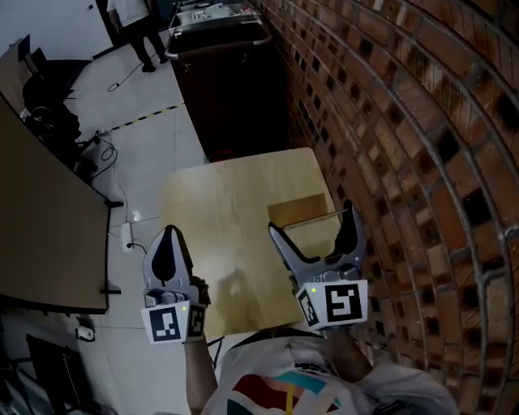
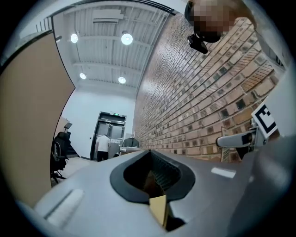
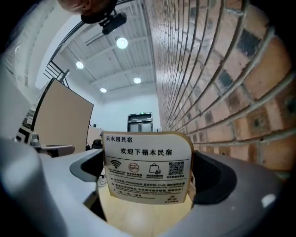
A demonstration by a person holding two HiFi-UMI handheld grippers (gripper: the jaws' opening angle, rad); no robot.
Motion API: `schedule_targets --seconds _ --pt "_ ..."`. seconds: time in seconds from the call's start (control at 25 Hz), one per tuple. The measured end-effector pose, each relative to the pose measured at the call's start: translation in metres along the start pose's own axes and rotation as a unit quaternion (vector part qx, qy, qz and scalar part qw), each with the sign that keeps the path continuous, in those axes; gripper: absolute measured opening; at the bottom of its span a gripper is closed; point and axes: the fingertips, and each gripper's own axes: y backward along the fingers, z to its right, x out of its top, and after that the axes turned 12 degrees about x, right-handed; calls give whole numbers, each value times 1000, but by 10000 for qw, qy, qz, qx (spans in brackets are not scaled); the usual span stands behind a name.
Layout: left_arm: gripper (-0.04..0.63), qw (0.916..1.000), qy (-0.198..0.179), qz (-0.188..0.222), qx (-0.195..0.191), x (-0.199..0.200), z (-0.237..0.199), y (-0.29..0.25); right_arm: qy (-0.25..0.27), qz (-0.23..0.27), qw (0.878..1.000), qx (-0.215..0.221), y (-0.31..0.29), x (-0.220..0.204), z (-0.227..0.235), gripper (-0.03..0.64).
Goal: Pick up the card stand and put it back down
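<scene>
Brick wall [image 1: 405,121] with a wire grid over it runs along the right side, and a small wooden table [image 1: 211,203] stands close against it. On the left there is a white floor [image 1: 146,89] with cables, a beige partition [image 1: 40,219], and further back a dark cart [image 1: 219,40] and a standing person [image 1: 138,24].

The card stand [image 1: 298,209] stands upright on the table near the wall side. The right gripper [image 1: 314,223] has its jaws wide apart, one at each side of the stand. In the right gripper view the printed card fills the space between them, but I see no pad pressing on it. The left gripper [image 1: 167,243] hangs over the left edge of the table with its jaws together and nothing between them (it seems to have no part in this task).

I judge that the grasp is the step in hand, because the stand rests on the wood and is not clamped. The next move calls for closing the jaws evenly on the two side edges. The stand looks light, so an uneven push could tip it towards the wall.
</scene>
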Motion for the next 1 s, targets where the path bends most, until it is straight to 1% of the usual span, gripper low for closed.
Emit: schedule_targets --seconds 0.12,0.24,0.44,0.64,0.84,1.0 --pt "5 9999 -52 141 62 13 -1 5 -36 193 9998 -66 22 16 -3 574" --pt "5 9996 -69 257 74 23 2 7 30 301 9995 -117 29 27 -2 573" --pt "5 9988 -66 465 -101 40 15 13 29 380 9993 -28 28 35 -4 574" --pt "5 9988 -52 452 -206 42 19 18 -65 348 9993 74 27 32 -8 574" --pt "5 9988 1 473 -156 44 13 25 -43 302 9995 103 30 31 -11 574" --pt "5 9991 -115 372 -184 38 12 29 -42 243 9996 125 33 27 -15 573"
